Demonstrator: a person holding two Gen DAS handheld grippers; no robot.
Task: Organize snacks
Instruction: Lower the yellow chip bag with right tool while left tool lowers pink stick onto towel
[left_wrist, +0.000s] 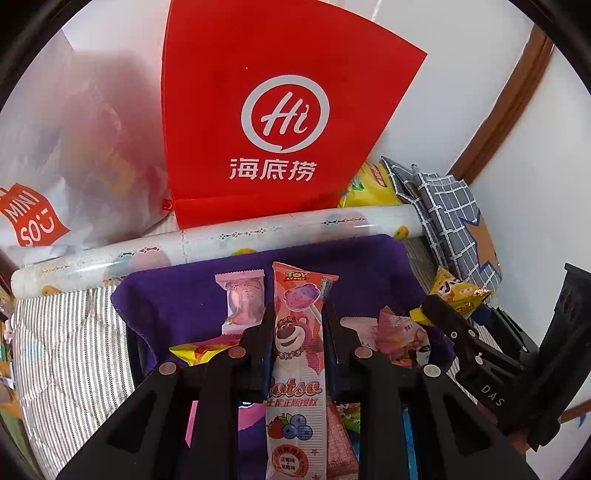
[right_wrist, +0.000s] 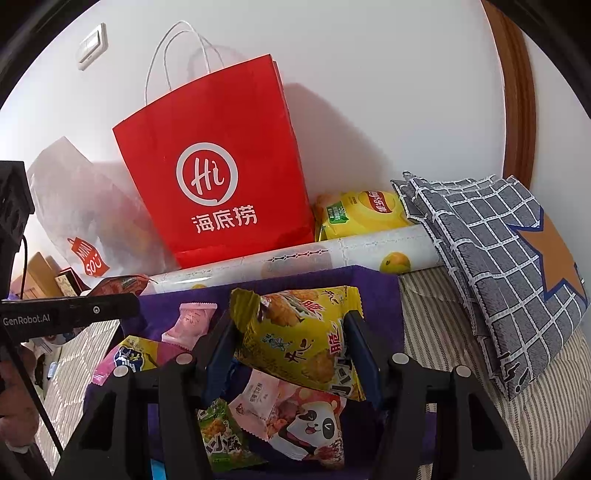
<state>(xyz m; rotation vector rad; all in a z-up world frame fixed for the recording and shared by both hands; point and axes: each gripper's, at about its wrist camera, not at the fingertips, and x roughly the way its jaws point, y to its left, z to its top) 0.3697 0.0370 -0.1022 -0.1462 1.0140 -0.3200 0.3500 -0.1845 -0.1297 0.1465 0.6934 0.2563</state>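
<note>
Snacks mostly loose on the purple cloth (right_wrist: 373, 291); left gripper (left_wrist: 295, 332) clamps a lollipop pack (left_wrist: 295, 354), right gripper (right_wrist: 291, 354) a yellow pack (right_wrist: 303, 339) (both jaws gripping).

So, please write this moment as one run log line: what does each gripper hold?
left gripper: shut on pink lollipop packet | right gripper: shut on yellow snack bag | both over purple cloth | red paper bag behind

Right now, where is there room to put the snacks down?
Bare purple cloth shows at the back, below the patterned roll and beside the striped fabric. The near middle is crowded with packets like the panda packet.
</note>
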